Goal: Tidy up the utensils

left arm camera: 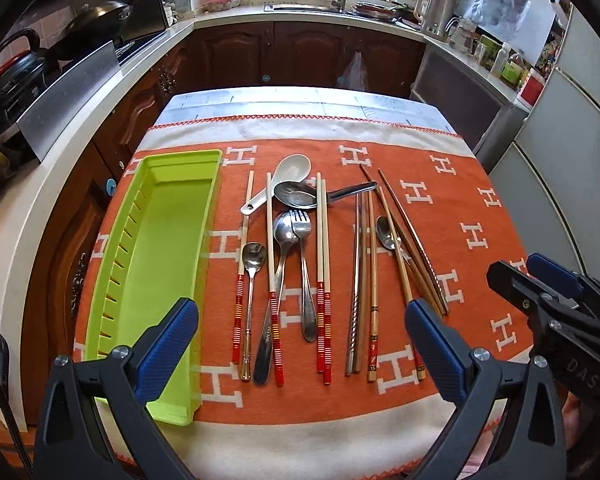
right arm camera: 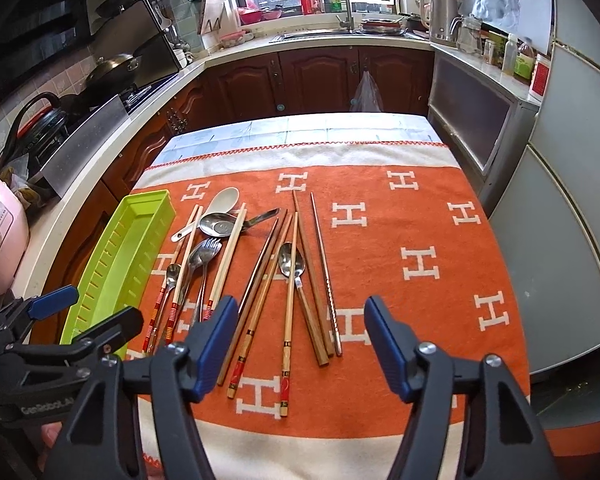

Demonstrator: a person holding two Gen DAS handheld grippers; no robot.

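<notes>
On the bench (left arm camera: pixel 300 432), an orange cloth (left arm camera: pixel 440 208) carries everything. At nine o'clock lies the green tray (left arm camera: pixel 168 248), long and empty. Just right of it, toward the centre, red-banded chopsticks (left arm camera: pixel 323 272) lie among steel spoons (left arm camera: pixel 253 264), a fork (left arm camera: pixel 302 248) and a white ceramic spoon (left arm camera: pixel 288 176). At three o'clock of that heap sit the wooden chopsticks (right arm camera: pixel 288 320), a small spoon (right arm camera: pixel 291 264) across them and a metal chopstick (right arm camera: pixel 326 276).

The left gripper (left arm camera: pixel 300 344) hangs above the near ends, spread wide, nothing between its pads. The right gripper (right arm camera: pixel 300 344) hovers over the wooden chopsticks, also spread, gripping nothing.
</notes>
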